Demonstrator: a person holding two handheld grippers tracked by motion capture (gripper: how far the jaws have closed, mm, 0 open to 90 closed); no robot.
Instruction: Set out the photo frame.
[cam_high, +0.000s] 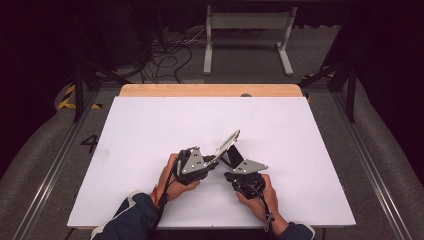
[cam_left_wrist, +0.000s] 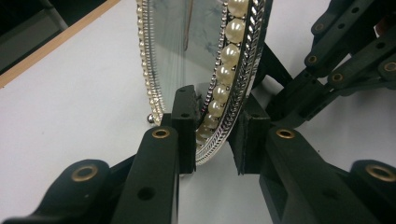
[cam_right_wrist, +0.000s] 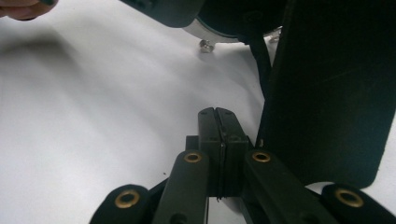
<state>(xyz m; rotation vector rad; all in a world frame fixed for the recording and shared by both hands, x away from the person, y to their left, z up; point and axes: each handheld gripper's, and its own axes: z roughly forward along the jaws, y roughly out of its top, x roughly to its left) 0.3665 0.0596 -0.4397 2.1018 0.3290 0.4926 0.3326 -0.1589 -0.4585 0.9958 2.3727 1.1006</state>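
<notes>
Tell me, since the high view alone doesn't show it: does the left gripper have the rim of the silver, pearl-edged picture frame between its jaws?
Observer: Yes. The left gripper straddles the lower rim of the silver, pearl-edged picture frame. I cannot tell whether both pads press on it.
Operator: And the right gripper?
Observer: The right gripper is shut, with nothing between its jaws.
Operator: Where does it sit?
Observer: Close beside the flat black stand on the frame's back, low over the white table. I cannot tell whether it touches the stand.
</notes>
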